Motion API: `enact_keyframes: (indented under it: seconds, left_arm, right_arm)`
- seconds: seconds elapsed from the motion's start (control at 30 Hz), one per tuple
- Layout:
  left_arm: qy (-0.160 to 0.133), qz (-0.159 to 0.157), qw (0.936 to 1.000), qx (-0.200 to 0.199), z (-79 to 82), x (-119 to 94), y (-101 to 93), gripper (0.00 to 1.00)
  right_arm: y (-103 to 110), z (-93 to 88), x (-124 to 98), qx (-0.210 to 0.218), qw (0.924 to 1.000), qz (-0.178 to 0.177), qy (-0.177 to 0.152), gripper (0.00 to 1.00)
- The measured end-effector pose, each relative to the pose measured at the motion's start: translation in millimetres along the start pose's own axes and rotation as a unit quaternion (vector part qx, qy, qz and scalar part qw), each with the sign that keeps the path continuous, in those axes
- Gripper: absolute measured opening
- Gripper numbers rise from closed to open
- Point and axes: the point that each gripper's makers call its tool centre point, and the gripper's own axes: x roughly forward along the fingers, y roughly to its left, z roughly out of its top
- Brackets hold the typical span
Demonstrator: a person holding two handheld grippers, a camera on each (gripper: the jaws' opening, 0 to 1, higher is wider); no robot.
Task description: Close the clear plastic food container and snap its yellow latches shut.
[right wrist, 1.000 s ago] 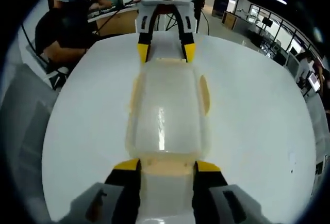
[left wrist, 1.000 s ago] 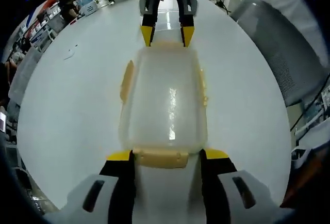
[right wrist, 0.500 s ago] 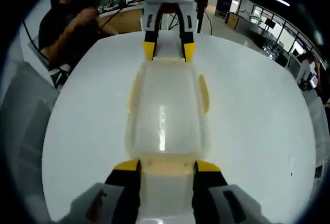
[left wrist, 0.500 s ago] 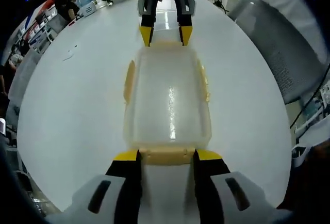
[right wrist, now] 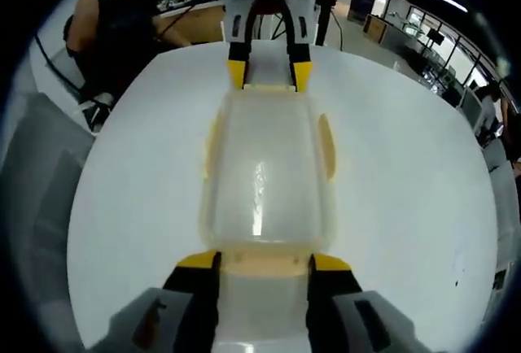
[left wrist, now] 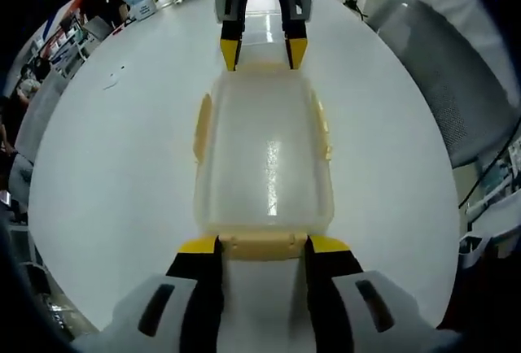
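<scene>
A: Where is the clear plastic food container point(left wrist: 264, 162) with the pale yellow latches?

B: On the round white table point(left wrist: 114, 166), lid already down, lying lengthwise between the two grippers.

A: And why are they at its two ends?

B: I judge each is set to press an end latch home. The left gripper point(left wrist: 260, 244) has its yellow-tipped jaws parted about the width of the near end latch point(left wrist: 259, 246), one tip at each side of it; whether they pinch it I cannot tell. The right gripper point(right wrist: 263, 262) stands the same way at the opposite end latch point(right wrist: 262, 263).

A: How many latches?

B: Four: one at each end of the container, one on each long side point(left wrist: 201, 125). Two grippers, one container.

A: Anything else?

B: A grey mesh chair point(left wrist: 444, 76) beyond the container's side, and a seated person point(right wrist: 122, 36) past the table's edge.
</scene>
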Motion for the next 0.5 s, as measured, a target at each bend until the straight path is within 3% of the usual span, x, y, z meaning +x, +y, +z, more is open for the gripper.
enact_keyframes:
  seconds: [0.17,0.5]
  left_arm:
    - [0.005,0.001,1.0,-0.003,-1.2,-0.4,-0.3,0.38]
    - [0.018,0.013,0.9996,-0.015,-3.6,-0.8,-2.3,0.37]
  right_arm:
    - [-2.8,-0.1,0.1,-0.002,0.9998,0.0,0.021,0.37]
    - [-2.1,0.0,-0.4,-0.006,0.9998,0.001,0.017,0.34]
